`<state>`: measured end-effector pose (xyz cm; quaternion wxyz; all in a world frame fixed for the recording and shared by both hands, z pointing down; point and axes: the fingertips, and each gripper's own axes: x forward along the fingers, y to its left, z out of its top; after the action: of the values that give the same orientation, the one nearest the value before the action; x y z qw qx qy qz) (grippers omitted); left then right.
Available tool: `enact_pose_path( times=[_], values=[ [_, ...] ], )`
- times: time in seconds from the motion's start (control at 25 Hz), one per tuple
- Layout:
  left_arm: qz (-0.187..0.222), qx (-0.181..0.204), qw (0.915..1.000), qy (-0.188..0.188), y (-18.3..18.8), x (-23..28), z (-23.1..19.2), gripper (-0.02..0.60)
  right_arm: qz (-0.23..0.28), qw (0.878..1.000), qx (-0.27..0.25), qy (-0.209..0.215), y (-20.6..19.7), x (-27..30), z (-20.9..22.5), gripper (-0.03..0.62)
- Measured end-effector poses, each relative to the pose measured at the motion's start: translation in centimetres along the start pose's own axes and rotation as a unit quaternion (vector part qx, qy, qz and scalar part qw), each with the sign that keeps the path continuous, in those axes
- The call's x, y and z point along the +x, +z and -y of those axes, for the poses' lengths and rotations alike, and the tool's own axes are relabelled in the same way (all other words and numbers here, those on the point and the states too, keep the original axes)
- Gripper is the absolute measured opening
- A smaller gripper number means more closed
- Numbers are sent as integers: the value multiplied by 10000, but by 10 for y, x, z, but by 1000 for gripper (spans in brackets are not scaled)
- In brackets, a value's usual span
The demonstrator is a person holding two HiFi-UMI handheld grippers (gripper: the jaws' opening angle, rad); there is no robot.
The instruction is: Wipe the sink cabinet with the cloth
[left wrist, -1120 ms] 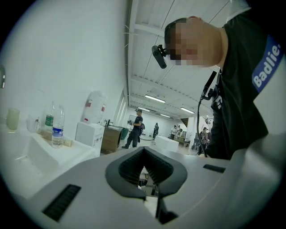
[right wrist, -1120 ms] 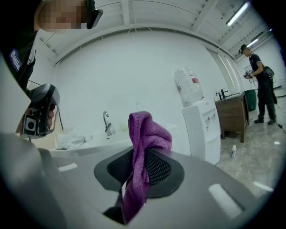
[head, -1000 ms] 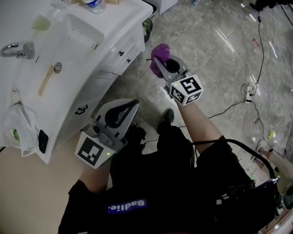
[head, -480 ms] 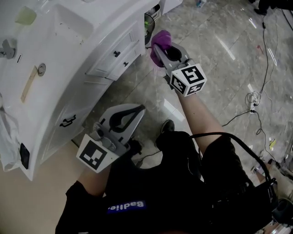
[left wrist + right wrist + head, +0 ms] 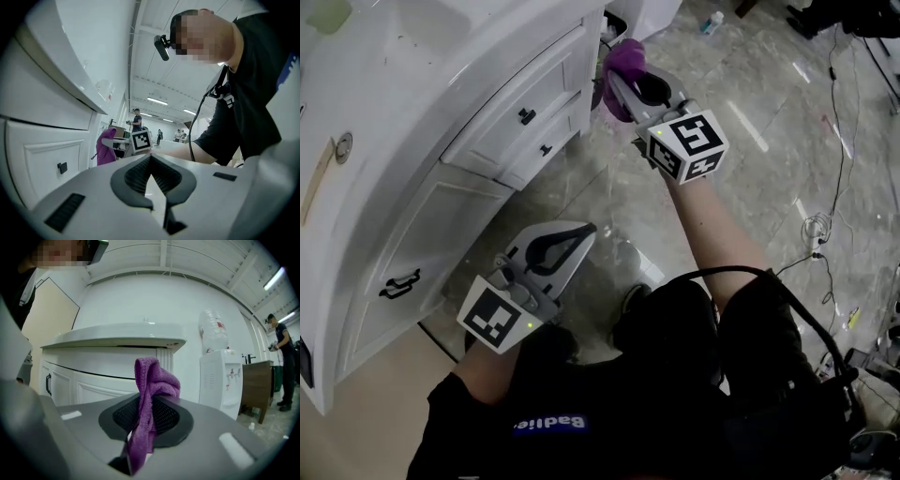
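Note:
The white sink cabinet fills the left of the head view, with drawers bearing small black knobs and a door with a black handle. My right gripper is shut on a purple cloth, held just off the cabinet's far corner; in the right gripper view the purple cloth hangs out of the jaws in front of the cabinet. My left gripper is shut and holds nothing, low over the floor beside the cabinet door. The left gripper view shows the cabinet's drawer front to its left.
A grey marble floor spreads to the right, with cables lying across it. A white water dispenser with a bottle on top stands past the cabinet's corner. A small bottle lies on the floor. People stand far off.
The head view has swung down and left, so the cabinet front now shows instead of the basin top. My right gripper with the cloth has come closer to the cabinet's corner.

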<state>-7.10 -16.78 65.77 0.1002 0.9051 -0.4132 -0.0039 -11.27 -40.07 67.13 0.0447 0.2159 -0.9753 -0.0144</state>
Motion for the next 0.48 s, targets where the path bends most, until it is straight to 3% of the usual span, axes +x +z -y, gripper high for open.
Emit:
enact_pose_path(
  times=[0.24, 0.48],
  values=[
    [-79, 307, 9995, 94, -52, -7, -14, 0, -150, 9975, -673, -166, -15, 34, 5, 58],
    [-130, 347, 9991, 208, -79, -30, -13, 0, -16, 9941, -1083, -56, 3, 55, -19, 57]
  ],
)
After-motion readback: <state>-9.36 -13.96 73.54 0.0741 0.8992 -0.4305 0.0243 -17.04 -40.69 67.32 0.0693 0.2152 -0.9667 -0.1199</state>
